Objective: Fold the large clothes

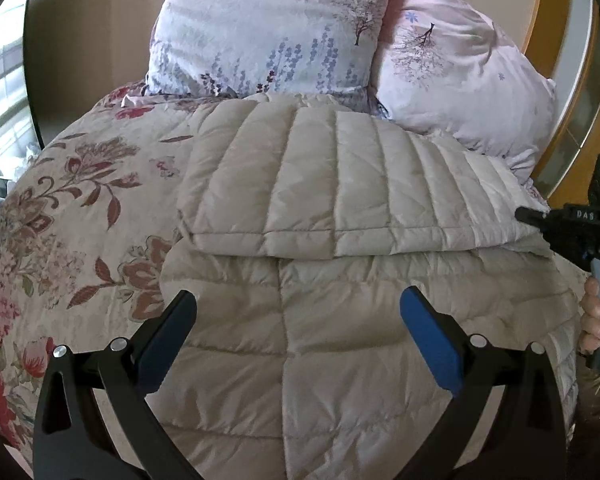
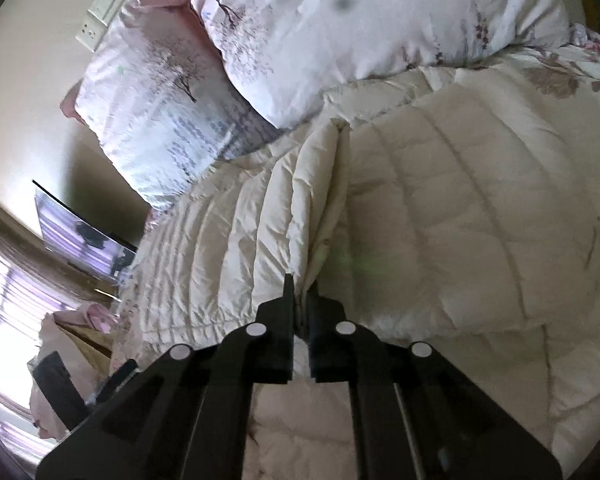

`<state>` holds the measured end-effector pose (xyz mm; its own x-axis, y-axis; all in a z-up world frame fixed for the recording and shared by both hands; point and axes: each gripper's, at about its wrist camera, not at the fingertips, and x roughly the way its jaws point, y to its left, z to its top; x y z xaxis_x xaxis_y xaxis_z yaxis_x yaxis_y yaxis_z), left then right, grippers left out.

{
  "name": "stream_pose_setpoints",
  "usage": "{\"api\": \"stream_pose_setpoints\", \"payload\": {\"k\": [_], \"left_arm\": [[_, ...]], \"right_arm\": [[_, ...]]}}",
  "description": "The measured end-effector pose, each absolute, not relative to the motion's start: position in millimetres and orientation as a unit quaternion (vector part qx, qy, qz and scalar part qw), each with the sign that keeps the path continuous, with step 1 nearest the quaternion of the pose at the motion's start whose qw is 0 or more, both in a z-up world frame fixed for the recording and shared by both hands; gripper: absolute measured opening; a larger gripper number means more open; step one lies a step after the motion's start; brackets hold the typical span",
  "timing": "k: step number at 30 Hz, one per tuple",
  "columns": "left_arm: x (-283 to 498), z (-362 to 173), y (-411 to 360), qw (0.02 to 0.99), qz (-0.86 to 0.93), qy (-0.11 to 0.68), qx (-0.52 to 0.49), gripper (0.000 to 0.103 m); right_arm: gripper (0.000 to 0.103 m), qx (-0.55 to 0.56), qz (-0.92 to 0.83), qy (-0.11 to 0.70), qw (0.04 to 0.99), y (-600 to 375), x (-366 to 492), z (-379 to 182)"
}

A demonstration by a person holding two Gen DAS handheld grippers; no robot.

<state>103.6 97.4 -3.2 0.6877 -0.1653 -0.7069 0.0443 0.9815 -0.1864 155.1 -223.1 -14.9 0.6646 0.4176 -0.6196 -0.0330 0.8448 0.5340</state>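
A cream quilted down jacket (image 1: 332, 208) lies on the bed, its far part folded over toward me so a hemmed edge runs across the middle. My left gripper (image 1: 298, 312) is open and empty, hovering just above the jacket's near part. My right gripper (image 2: 300, 292) is shut on the folded edge of the jacket (image 2: 440, 200), with cream fabric pinched between its black fingers. In the left wrist view the right gripper (image 1: 534, 216) shows at the jacket's right edge, with the hand holding it below.
The jacket rests on a floral bedspread (image 1: 60, 216). Two pale floral pillows (image 1: 268, 24) (image 1: 464, 76) lean against the headboard behind it. A window (image 2: 16, 304) and a wall socket (image 2: 98, 16) are off to the side.
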Motion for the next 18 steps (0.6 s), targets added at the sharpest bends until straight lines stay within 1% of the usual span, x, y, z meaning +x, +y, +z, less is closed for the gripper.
{"api": "stream_pose_setpoints", "payload": {"k": [8,11,12,13,14,15,16,18], "left_arm": [[93.2,-5.5,106.5,0.912,-0.06,0.399,-0.081,0.102],[86.8,-4.3,116.6,0.911,-0.062,0.397,-0.097,0.102],[83.7,-3.5,120.1,0.911,-0.063,0.395,-0.103,0.102],[80.6,-3.0,125.1,0.911,-0.066,0.392,-0.109,0.102],[76.0,-2.3,132.7,0.912,-0.069,0.388,-0.118,0.102],[72.4,-1.8,137.8,0.912,-0.068,0.385,-0.122,0.102],[67.3,-1.8,145.2,0.912,-0.061,0.386,-0.124,0.102],[60.4,-2.0,154.3,0.912,-0.049,0.388,-0.122,0.102]], "right_arm": [[0.007,0.231,0.092,0.441,0.862,-219.9,166.2,-44.6],[0.009,0.22,0.091,0.448,0.862,-219.0,168.4,-45.3],[0.014,0.222,0.097,0.446,0.862,-220.1,165.4,-42.9],[0.024,0.223,0.101,0.444,0.862,-220.9,162.4,-40.5],[0.032,0.224,0.108,0.439,0.864,-223.9,156.4,-36.7],[0.045,0.225,0.113,0.434,0.865,-227.0,150.5,-33.3],[0.054,0.227,0.117,0.429,0.866,-230.7,143.9,-30.4],[0.058,0.229,0.124,0.421,0.869,-240.3,129.9,-24.9]]}}
